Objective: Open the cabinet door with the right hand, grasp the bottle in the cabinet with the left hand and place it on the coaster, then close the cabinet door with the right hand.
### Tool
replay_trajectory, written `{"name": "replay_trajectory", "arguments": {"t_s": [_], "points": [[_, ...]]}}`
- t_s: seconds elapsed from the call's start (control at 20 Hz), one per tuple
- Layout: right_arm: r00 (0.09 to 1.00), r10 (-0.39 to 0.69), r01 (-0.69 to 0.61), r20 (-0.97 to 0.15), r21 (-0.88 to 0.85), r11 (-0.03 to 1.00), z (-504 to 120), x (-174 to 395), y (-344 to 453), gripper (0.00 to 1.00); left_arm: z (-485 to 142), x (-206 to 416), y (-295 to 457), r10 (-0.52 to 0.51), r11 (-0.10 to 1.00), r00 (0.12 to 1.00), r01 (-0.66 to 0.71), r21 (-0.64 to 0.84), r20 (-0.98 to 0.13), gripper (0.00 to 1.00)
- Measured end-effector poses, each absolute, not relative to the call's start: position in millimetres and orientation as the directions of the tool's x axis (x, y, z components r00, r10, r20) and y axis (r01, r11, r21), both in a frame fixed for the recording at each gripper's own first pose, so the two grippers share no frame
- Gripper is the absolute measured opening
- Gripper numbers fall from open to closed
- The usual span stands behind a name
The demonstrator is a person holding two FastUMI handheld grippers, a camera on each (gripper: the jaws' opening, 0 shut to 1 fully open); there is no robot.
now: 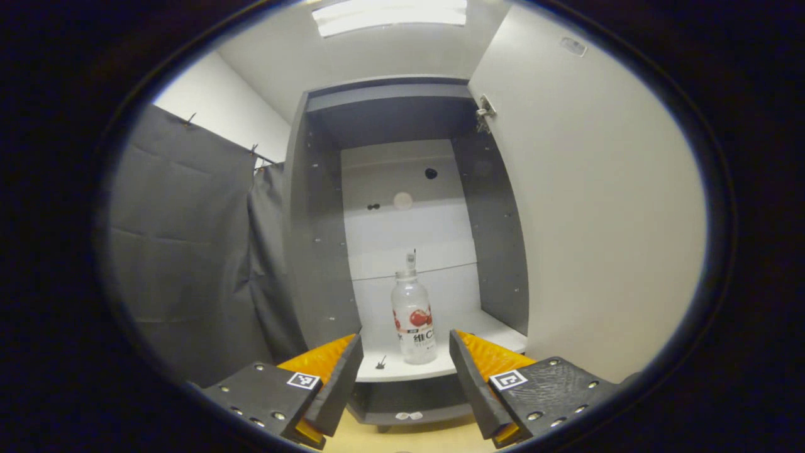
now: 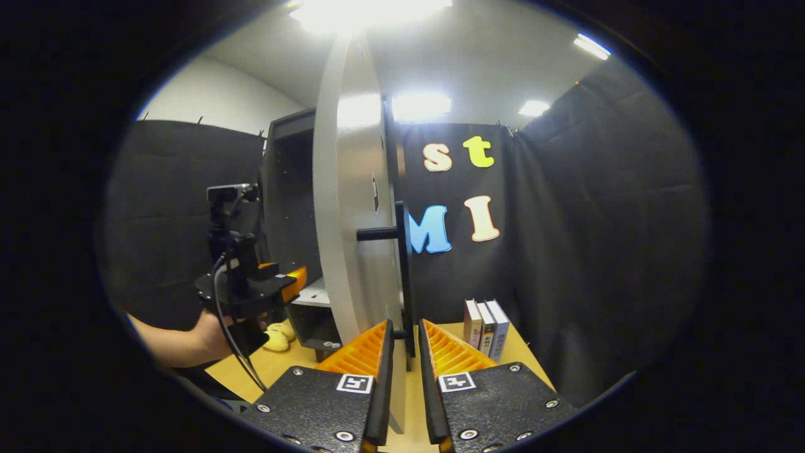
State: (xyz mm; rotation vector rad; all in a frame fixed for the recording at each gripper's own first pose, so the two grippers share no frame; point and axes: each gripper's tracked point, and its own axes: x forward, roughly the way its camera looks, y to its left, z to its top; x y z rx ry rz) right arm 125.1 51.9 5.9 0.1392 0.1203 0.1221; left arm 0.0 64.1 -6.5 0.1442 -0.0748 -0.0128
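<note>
One bottle (image 1: 413, 318) stands in the cabinet (image 1: 314, 251); left gripper (image 1: 405, 358) released, right gripper (image 2: 405, 349) clenched on the door (image 2: 352, 207).

Ahead of the left claw (image 1: 405, 362), the bottle's (image 1: 414, 318) label print is too small to tell. The right claw's (image 2: 405, 352) fingers hide the lower end of the door handle (image 2: 402, 277). A small yellow thing (image 2: 277, 338) beside the left claw stays unidentifiable.

Bottle (image 1: 413, 318) label: text too small to read.
</note>
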Motion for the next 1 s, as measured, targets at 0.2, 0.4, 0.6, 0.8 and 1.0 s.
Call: {"name": "replay_trajectory", "arguments": {"t_s": [0.2, 0.4, 0.6, 0.8, 1.0], "points": [[0.997, 0.022, -0.020, -0.069, 0.026, 0.999, 18.6, 116.6, 24.5, 0.64, -15.0, 22.9, 59.6, -0.036, 0.991, 0.997, 0.028, 0.128, 0.063, 0.82], [0.998, -0.054, 0.051, -0.044, -0.062, 0.997, 14.8, 110.2, 12.8, 0.91, -14.1, 37.2, 63.3, -0.020, 0.991, 0.998, 0.011, 0.131, 0.065, 0.82], [0.991, -0.105, 0.103, -0.087, -0.028, 0.994, -5.5, 102.9, 1.3, 0.93, -15.8, 55.4, 69.1, -0.014, 0.992, 0.997, 0.006, 0.124, 0.070, 0.82], [0.981, -0.132, 0.134, -0.146, 0.009, 0.991, -28.2, 114.0, 0.2, 0.93, -22.9, 67.1, 64.7, -0.034, 0.990, 0.998, 0.026, 0.139, 0.053, 0.85], [0.966, -0.164, 0.170, -0.200, 0.016, 0.985, -44.3, 119.1, -2.5, 0.92, -27.5, 71.3, 61.0, -0.055, 0.987, 0.997, 0.045, 0.153, 0.060, 0.85]]}}
